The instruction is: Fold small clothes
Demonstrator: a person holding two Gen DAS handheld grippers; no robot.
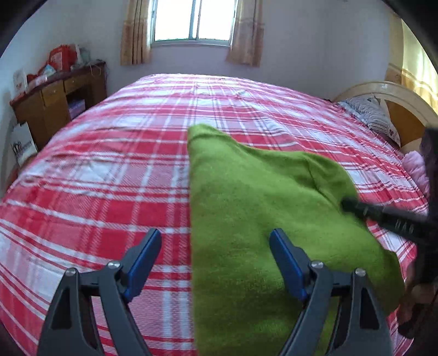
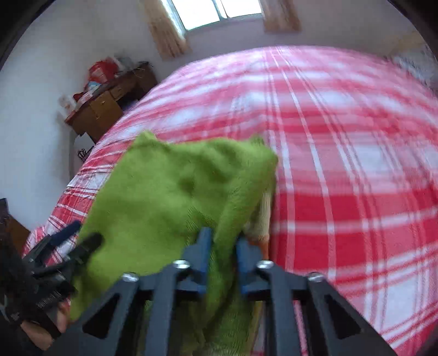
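Note:
A green knitted garment (image 1: 260,219) lies on the red and white plaid bed (image 1: 109,169). My left gripper (image 1: 216,243) is open above its left edge, one finger over the bedspread and one over the garment. My right gripper (image 2: 223,243) is shut on a fold of the green garment (image 2: 169,191) and lifts it off the bed (image 2: 356,169); a pale inner layer shows beneath the raised fold. The right gripper also shows at the right in the left wrist view (image 1: 383,216), and the left gripper shows open at the lower left in the right wrist view (image 2: 82,235).
A wooden desk (image 1: 60,101) with red bags stands at the far left by the wall. A window with curtains (image 1: 191,22) is at the far end. A pillow (image 1: 372,115) and headboard (image 1: 405,109) are at the right, with a pink item (image 1: 416,169) near them.

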